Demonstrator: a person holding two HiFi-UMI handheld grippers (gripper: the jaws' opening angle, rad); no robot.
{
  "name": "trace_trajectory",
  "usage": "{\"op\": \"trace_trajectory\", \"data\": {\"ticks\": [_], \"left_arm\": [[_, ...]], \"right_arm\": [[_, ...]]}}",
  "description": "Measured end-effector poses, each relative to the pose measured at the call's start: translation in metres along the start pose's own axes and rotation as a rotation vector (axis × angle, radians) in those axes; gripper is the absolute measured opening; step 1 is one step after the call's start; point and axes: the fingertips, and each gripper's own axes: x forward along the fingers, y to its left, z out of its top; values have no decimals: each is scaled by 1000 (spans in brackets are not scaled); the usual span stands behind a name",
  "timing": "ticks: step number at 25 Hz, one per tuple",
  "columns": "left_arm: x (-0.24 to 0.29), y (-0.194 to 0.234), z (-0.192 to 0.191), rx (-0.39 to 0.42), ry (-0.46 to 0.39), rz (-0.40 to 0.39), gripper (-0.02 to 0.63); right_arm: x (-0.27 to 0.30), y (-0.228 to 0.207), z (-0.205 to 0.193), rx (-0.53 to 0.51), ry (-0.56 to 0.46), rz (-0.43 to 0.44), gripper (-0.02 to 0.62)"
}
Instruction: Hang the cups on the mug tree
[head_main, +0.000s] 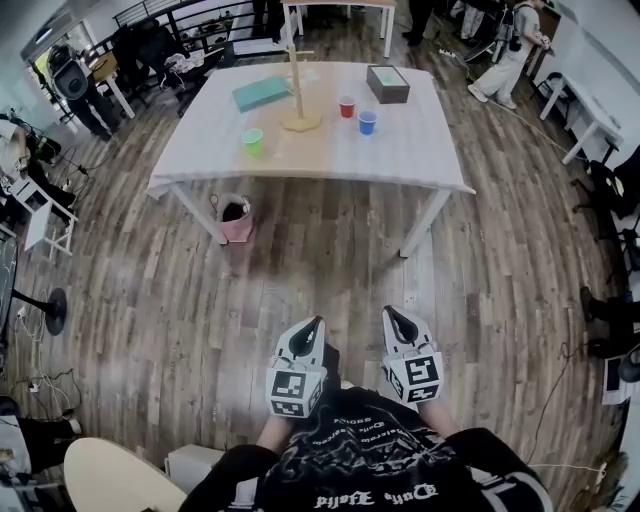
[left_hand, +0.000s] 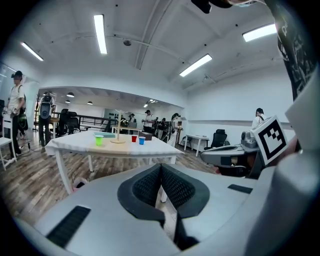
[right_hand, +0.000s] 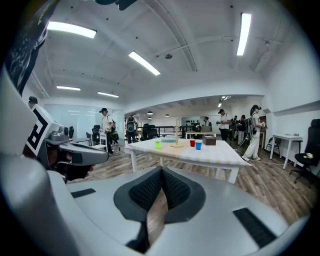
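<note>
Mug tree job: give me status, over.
Left gripper and right gripper shut, empty, far from table. Mug tree bare; green cup, red cup, blue cup stand beside it. Path to table open.

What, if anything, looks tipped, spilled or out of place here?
Nothing stands out. The green cup, red cup and blue cup stand upright on the table near the bare mug tree; no spill. The left tool and right tool are shut, empty.

Wood floor (head_main: 330, 280) lies open up to the table (head_main: 430, 165); a pink bin (head_main: 236, 222) stands by its near left leg. Round the mug tree (head_main: 298, 90): red cup (head_main: 347, 106) and blue cup (head_main: 367, 122) right, green cup (head_main: 252, 141) near left. Tabletop's near right is bare.
</note>
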Motion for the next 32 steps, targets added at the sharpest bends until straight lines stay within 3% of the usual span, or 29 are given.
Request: {"op": "trace_trajectory", "data": {"ticks": [6,14,22,26,32], "left_arm": [[51,46,15,9,-1,-22,20],[124,136,60,30,-11,-45,20],[168,200,83,55,17,-116,20],[178,227,84,45,18,-124,20],[188,254,90,14,12,-117,20]], "right_arm": [[57,-23,12,28,-9,-55,9],[164,-36,58,25,-16,-76,9],[253,-23,86,42,-23,-81,9],[277,-10,86,22,-2,-80,9],[288,-16,79,88,38,-123,9]]}}
